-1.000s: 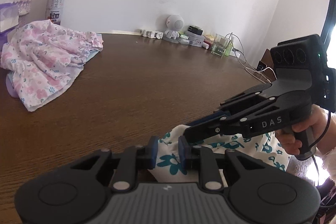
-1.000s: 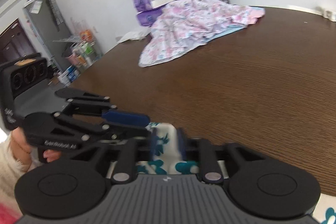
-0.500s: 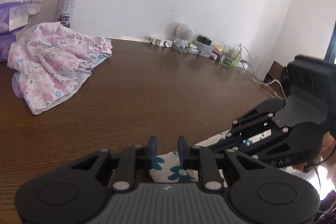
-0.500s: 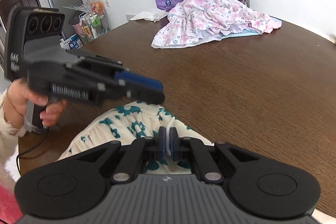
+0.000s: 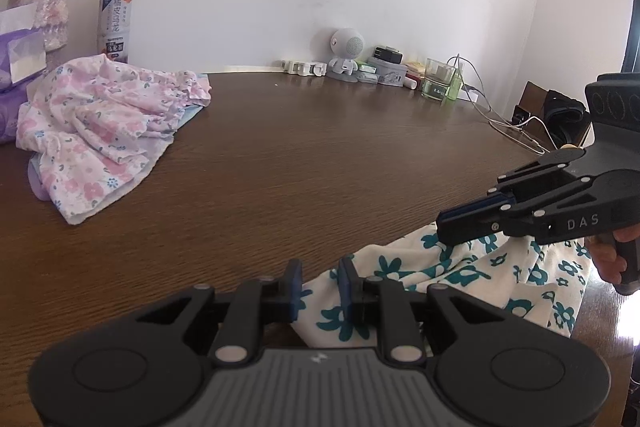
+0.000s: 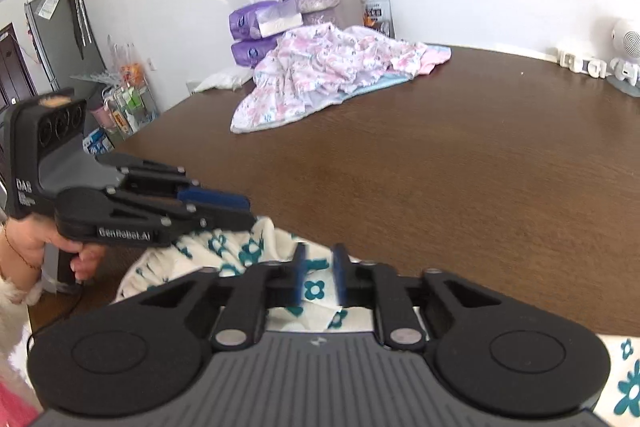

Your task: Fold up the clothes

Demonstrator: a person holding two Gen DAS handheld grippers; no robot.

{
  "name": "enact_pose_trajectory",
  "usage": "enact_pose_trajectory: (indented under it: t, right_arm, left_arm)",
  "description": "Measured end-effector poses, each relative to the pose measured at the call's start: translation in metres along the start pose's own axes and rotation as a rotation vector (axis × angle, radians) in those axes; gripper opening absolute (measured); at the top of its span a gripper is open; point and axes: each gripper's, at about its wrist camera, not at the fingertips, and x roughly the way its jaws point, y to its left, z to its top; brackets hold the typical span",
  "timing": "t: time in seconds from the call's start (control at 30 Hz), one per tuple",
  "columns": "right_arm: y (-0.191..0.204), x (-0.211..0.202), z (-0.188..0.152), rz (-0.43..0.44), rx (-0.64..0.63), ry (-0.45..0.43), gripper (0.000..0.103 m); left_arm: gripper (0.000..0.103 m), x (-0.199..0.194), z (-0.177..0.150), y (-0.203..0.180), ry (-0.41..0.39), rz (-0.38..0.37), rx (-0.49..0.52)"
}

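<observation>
At the near edge of the worktop (image 5: 320, 155) lies the teal-flowered cloth (image 5: 460, 279), a white garment bunched loosely and draped partly over the rim toward the person. Both tongs sit right at it. The left tongs (image 5: 319, 281) stand with their jaws apart, the cloth's left end lying between and just under the blue pads without being pinched. The right tongs (image 6: 319, 273) are likewise parted, with a flowered fold showing in the gap, not gripped. In the left view the right tool hovers over the cloth's right part; in the right view the left tool hovers over its left part, so the garment's long axis runs roughly side to side between the two, along the worktop edge. Each tool is nearest its own end. A pink floral heap (image 5: 104, 127) rests well apart at the far left, beside a bottle (image 5: 114, 21) and tissue packs (image 6: 260, 27). Whether the teal cloth is being taken up to spread or has just been set down, the pictures do not settle; it is rumpled, not neatly folded.
</observation>
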Motion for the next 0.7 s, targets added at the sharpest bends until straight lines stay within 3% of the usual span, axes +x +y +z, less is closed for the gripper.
enact_pose_trajectory:
  t: [0.33, 0.6, 0.7]
  right_arm:
    - [0.011, 0.006, -0.015, -0.094, -0.071, -0.021, 0.009]
    - [0.013, -0.012, -0.024, -0.079, 0.059, -0.096, 0.011]
    - [0.018, -0.026, -0.032, -0.055, 0.094, -0.137, 0.015]
  left_arm:
    - [0.021, -0.003, -0.001, 0.002, -0.008, 0.008, -0.005]
    - [0.019, -0.005, -0.002, 0.004, -0.020, 0.003, -0.016]
    - [0.023, -0.010, 0.001, 0.009, -0.041, -0.017, -0.070]
